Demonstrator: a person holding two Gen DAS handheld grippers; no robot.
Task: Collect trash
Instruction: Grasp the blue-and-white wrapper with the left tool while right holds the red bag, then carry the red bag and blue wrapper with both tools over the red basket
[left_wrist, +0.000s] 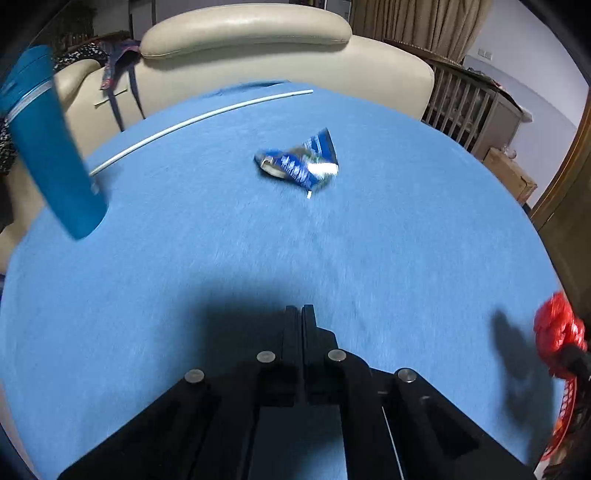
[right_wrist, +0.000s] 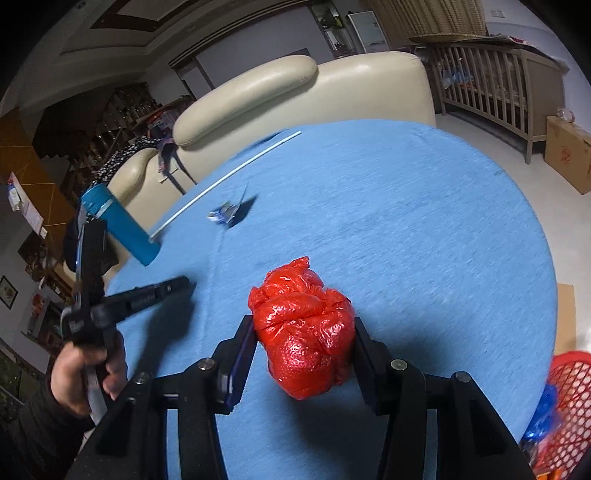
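Slippage threatens you: your right gripper pinches the crumpled red bag, basket at four o'clock; your left gripper, shut empty, faces the wrapper at twelve o'clock on the bench.

L hand-held gripper closed, wrapper ahead.

Red crumpled bag; blue-white wrapper; light-blue tablecloth.
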